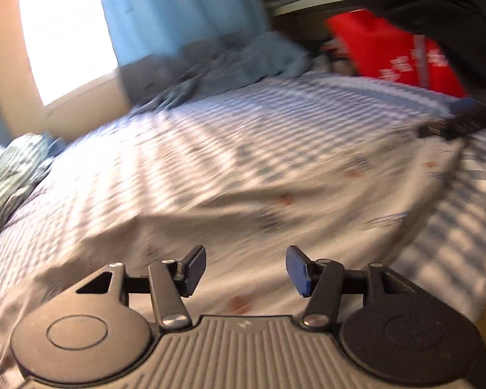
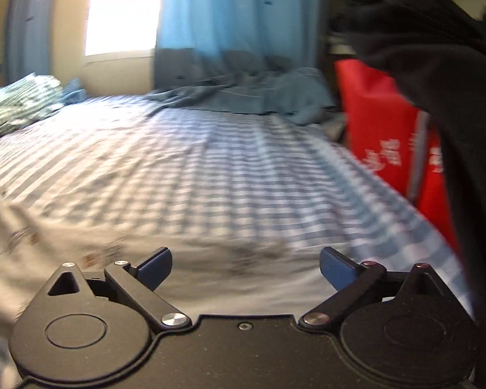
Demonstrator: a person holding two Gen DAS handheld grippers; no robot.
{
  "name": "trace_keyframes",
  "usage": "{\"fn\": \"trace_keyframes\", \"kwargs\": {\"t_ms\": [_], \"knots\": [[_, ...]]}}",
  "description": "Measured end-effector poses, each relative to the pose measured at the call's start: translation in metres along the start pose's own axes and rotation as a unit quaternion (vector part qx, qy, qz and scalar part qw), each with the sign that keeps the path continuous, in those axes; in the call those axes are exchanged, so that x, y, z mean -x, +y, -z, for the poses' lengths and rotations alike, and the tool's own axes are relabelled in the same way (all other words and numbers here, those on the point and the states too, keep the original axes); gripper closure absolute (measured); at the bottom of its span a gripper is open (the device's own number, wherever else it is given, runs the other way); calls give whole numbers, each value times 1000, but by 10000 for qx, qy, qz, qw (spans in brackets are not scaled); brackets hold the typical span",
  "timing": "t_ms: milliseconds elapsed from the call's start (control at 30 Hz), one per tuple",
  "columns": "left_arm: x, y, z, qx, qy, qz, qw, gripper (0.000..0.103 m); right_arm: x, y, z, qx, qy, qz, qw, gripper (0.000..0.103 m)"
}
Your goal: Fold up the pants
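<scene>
The pants (image 1: 259, 201) are lying spread on the checked bedsheet (image 1: 210, 123), pale cloth with small printed marks, filling the near part of the bed just ahead of both claws; everything is smeared by motion blur, so I am not reading seams or a waistband with any confidence. I am holding the left gripper (image 1: 246, 270) above the cloth with its jaws partly apart and nothing between them. I am carrying the right gripper (image 2: 245, 269) with jaws spread wide, also empty, over the near edge of the same cloth.

In the left view a raised fold line is running across the fabric towards the right gripper. I am judging the fold has been laid and the next grip is mine to choose. To do it well, I am looking for two matching points on one edge and keeping both claws level, so the layers are not skewing. The crumpled blue blanket (image 2: 249, 94), the red bag (image 2: 388, 129) and a green striped cloth (image 2: 13, 103) are lying well clear.
</scene>
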State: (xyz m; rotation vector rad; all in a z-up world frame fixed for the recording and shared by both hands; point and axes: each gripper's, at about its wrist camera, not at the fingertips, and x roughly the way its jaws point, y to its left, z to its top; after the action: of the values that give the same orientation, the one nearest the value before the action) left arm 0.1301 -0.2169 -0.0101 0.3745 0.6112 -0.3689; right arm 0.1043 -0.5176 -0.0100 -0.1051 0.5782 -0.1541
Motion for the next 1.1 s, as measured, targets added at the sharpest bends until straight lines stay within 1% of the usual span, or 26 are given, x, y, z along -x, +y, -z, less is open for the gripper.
{"fn": "trace_keyframes", "kwargs": {"t_ms": [67,133,167,200,267,333,367,433,467,500,567,600,667,700,767,867,900,933,967,1000,1033,1100], "knots": [[-1,31,14,214,229,-361,9989,43,-1,22,11,311,139,104,9994,3],[6,64,32,375,337,-680,9964,43,-5,37,26,636,313,320,9970,2],[11,79,41,451,388,-819,9949,43,-4,41,36,698,288,439,9962,1],[18,99,52,564,448,-971,9927,43,0,39,42,551,148,490,9972,1],[36,135,74,872,517,-1234,9872,43,10,37,44,199,226,627,9976,1],[57,168,95,1247,516,-1526,9790,42,24,43,42,42,101,718,9974,1],[69,187,106,1480,508,-1687,9732,42,31,48,39,23,-5,684,9977,1],[85,222,124,1986,566,-1926,9593,42,44,64,35,25,-195,526,9984,1],[92,241,132,2264,633,-1975,9517,45,49,76,33,38,-270,421,9987,1],[96,257,138,2541,671,-1968,9446,48,53,89,33,44,-327,319,9989,1],[100,286,148,3107,669,-1799,9309,62,58,117,30,-48,-418,126,9990,1],[101,296,149,3329,645,-1648,9262,63,59,134,31,-149,-439,30,9989,1],[100,315,152,3743,527,-1231,9176,64,60,164,31,-437,-440,-171,9979,1],[98,321,150,3857,554,-1083,9146,64,62,179,30,-602,-440,-296,9968,1],[91,326,146,3996,535,-797,9117,64,63,207,26,-743,-484,-579,9944,1],[80,336,142,4184,453,-571,9053,64,62,244,16,-527,-473,-836,9940,1],[78,340,142,4263,460,-539,9018,64,60,251,13,-432,-447,-890,9941,1],[71,342,141,4331,505,-549,8983,71,59,260,11,-329,-435,-914,9943,1],[66,344,140,4332,588,-623,8972,102,57,266,9,-250,-418,-923,9945,1],[63,345,139,4281,697,-776,8977,103,55,270,7,-188,-376,-926,9948,1],[63,346,137,4202,701,-890,9003,103,53,274,6,-155,-320,-909,9952,1],[75,343,133,4003,412,-1078,9091,103,52,278,4,-159,-300,-891,9954,1]]}}
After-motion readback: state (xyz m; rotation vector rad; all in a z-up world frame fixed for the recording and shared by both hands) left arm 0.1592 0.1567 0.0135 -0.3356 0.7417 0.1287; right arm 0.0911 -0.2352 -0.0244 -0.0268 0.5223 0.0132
